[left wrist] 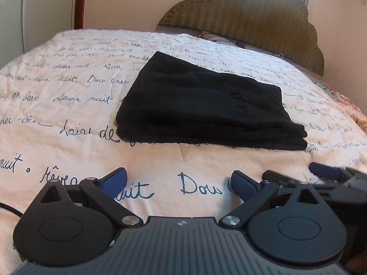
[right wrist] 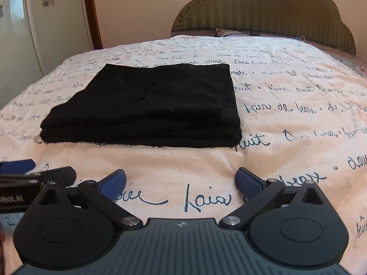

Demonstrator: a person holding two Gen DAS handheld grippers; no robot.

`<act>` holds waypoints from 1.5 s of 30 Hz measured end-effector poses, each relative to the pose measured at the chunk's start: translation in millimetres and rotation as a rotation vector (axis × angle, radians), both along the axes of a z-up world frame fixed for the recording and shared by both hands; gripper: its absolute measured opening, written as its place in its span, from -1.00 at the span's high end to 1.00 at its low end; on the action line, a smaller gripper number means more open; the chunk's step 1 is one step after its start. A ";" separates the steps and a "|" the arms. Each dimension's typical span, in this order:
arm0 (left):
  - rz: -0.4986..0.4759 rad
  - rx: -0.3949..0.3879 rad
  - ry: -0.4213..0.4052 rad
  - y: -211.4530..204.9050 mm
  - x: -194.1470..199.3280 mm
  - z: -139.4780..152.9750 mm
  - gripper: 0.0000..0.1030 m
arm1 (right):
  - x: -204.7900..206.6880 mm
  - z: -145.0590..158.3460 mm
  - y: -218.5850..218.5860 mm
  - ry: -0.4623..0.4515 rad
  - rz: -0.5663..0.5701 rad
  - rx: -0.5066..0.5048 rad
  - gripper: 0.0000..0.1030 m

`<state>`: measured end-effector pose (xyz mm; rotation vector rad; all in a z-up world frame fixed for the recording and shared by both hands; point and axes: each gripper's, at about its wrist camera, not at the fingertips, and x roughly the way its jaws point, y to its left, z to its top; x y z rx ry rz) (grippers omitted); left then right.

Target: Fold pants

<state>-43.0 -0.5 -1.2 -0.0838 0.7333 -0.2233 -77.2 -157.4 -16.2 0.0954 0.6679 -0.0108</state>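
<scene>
The black pants lie folded into a flat rectangular stack of several layers on the bed; they also show in the right wrist view. My left gripper is open and empty, above the bedspread a little in front of the stack's near edge. My right gripper is open and empty too, also short of the near edge. The right gripper's blue fingers show at the right edge of the left wrist view. The left gripper's fingers show at the left edge of the right wrist view.
The bed carries a pale pink bedspread printed with dark handwriting. An olive scalloped headboard stands at the far end, with a cable lying near it. A white wardrobe and a brown door frame stand to the left.
</scene>
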 end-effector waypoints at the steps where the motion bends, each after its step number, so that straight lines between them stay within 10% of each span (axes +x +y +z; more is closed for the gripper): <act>1: 0.000 -0.012 0.007 2.3 1.9 -0.9 -0.94 | -1.1 -0.4 -0.6 -0.004 0.000 0.003 -1.00; 45: -0.015 0.046 -0.117 -1.9 -16.9 -15.0 -0.99 | -9.2 -7.5 -4.0 -0.040 0.038 0.019 -1.00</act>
